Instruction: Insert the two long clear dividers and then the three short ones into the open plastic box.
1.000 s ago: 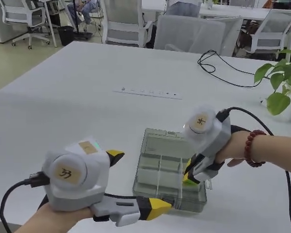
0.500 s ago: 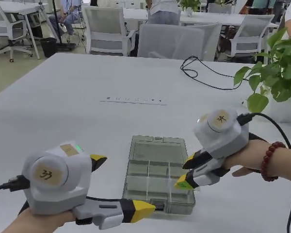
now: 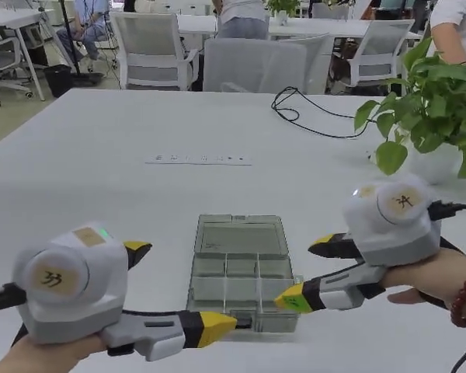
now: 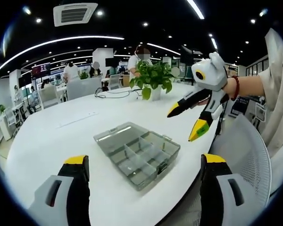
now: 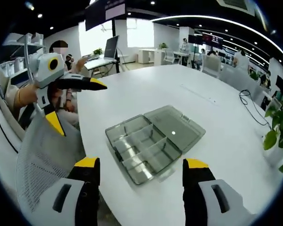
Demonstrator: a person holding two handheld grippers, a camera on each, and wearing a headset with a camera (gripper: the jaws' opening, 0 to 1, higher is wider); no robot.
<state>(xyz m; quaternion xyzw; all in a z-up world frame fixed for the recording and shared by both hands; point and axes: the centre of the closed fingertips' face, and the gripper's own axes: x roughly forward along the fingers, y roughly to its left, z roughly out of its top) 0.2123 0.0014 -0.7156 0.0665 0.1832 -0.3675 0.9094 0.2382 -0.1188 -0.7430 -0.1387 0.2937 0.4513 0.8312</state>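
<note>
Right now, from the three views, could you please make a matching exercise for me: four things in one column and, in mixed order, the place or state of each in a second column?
Things
1. clear grey plastic box
2. green leafy potted plant
3. thin black cable
4. left claw with yellow tips

Place or state
a. jaws apart, holding nothing
b. stands at the far right of the white table
c. lid laid flat open, inside split into compartments
d. lies looped on the far side of the table

Right pairs: 1-c, 2-b, 3-d, 4-a.
</note>
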